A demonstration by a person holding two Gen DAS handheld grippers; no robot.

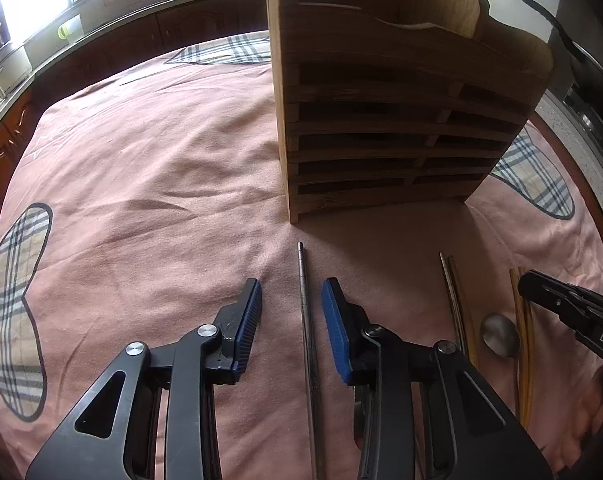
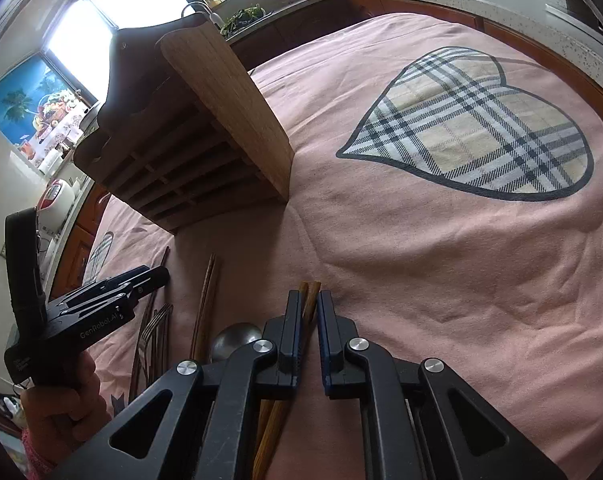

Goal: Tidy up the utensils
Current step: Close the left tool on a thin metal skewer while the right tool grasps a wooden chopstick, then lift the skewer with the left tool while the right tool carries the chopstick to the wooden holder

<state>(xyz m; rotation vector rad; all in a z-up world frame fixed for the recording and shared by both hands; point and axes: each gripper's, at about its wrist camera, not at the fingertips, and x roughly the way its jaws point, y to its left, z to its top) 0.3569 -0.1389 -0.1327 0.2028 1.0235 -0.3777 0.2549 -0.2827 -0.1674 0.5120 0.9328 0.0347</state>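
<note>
Two grippers on screen. The left gripper [image 1: 291,312] straddles one thin silver metal chopstick [image 1: 306,320] lying flat on the pink fleece tablecloth with plaid hearts [image 1: 141,168]. There's a visible gap on both sides of the stick, so its blue-padded jaws stand apart and nothing is pinched. That chopstick's long axis runs straight away from the camera, with its far tip aimed at the near left corner of the slatted bamboo utensil rack [image 1: 401,120], stopping a little short of it.

The right gripper [image 2: 310,320] has its jaws drawn narrow around one pair of light brown wooden chopsticks [image 2: 307,300]. The left pad looks tight against them; on the right side I can't tell if the pad actually touches. Those sticks also lie lengthwise along the fingers, tips poking out just past the pads and aimed toward the rack.

Between the two grippers I count:
- one round steel spoon [image 2: 235,338], bowl end near the right gripper
- one pair of dark brown chopsticks [image 2: 205,304]
- a bunch of silver forks [image 2: 155,332], can't count them for sure

One hand [image 2: 67,412] holds the left gripper's handle.
</note>
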